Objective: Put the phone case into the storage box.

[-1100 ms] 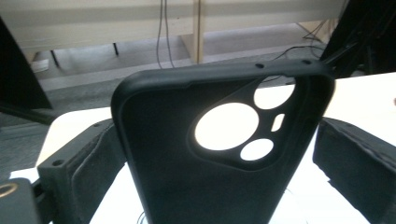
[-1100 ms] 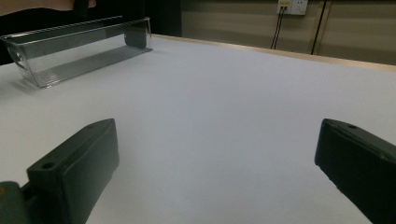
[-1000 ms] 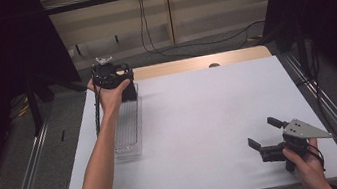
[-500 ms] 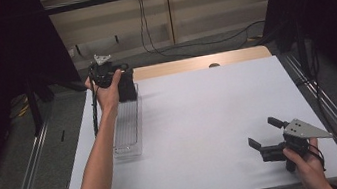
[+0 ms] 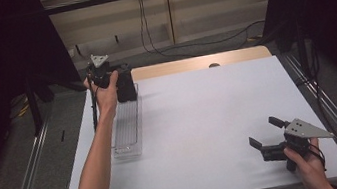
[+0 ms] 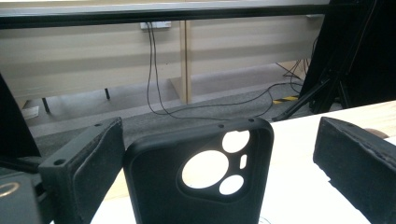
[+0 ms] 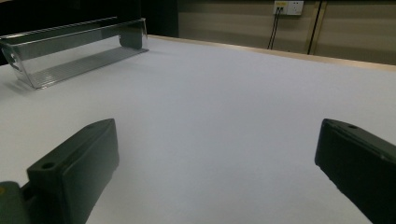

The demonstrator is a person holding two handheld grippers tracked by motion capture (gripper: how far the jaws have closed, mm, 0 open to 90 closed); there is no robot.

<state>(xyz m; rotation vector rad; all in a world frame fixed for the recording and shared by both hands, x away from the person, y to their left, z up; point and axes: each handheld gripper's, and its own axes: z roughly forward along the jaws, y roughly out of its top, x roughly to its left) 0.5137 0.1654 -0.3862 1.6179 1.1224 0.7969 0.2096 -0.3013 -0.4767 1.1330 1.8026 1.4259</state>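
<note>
A black phone case point(image 5: 125, 85) point(image 6: 201, 186) stands upright at the far end of a clear plastic tray point(image 5: 126, 131) on the white table's left side. A hand holds my left gripper point(image 5: 114, 76) point(image 6: 217, 135) right at the case. In the left gripper view the case, with its round camera cut-outs, stands between the two wide-apart jaws, with a gap on each side. My right gripper point(image 5: 264, 131) point(image 7: 219, 135) rests open near the front right corner of the table, nothing between its jaws.
The white table top point(image 5: 210, 118) stretches between the two grippers. In the right gripper view the clear tray point(image 7: 70, 51) lies at the far left. Beyond the table's far edge are a wooden strip point(image 5: 202, 62), cables on the floor and dark stands.
The left hand and its gripper have shifted slightly left and farther back beside the case. The right gripper has stayed still.
</note>
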